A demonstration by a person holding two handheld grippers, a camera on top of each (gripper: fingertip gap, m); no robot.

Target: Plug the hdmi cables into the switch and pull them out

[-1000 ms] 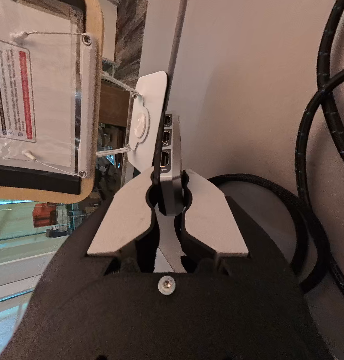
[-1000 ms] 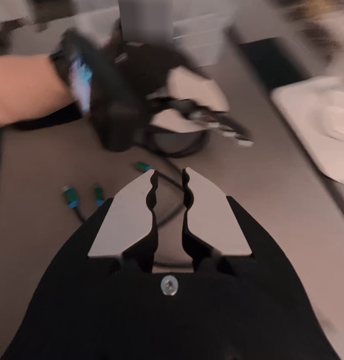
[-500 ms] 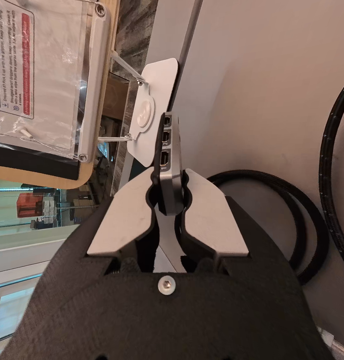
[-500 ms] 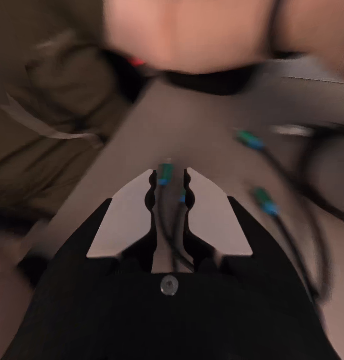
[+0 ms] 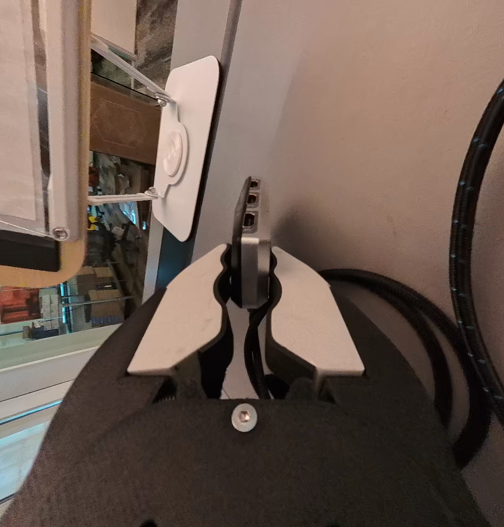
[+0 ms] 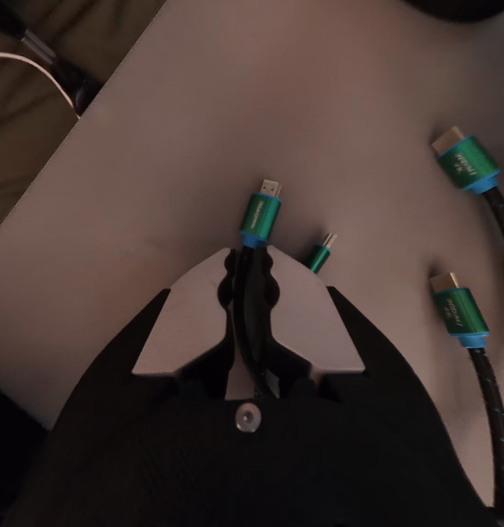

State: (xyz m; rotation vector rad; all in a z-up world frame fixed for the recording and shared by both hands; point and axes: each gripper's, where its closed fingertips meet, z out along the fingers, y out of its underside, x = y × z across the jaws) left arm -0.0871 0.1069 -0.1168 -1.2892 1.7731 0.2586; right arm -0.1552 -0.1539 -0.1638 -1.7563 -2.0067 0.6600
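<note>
In the left wrist view my left gripper (image 5: 249, 252) is shut on the near end of the grey HDMI switch (image 5: 250, 276), held on edge. Three empty ports (image 5: 252, 221) face right. A thin black lead runs back between the fingers. In the right wrist view my right gripper (image 6: 248, 252) is low over the table, jaws a little apart. The black cable of a green-and-blue HDMI plug (image 6: 260, 219) lies between the fingers, the plug just past the tips. A second plug (image 6: 319, 256) lies beside the right finger. Two more plugs (image 6: 467, 165) (image 6: 458, 310) lie at the right.
Thick black braided cables (image 5: 473, 256) loop on the grey table at the right of the left wrist view. A white stand base (image 5: 185, 148) and a framed sign (image 5: 31, 114) are beyond the switch. The table edge (image 6: 74, 125) runs at the left, with a white cord (image 6: 45, 71) below.
My right gripper has swung from facing the left gripper down over the plugs; one plug's cable now lies between its fingers. The left gripper still holds the switch and has shifted slightly.
</note>
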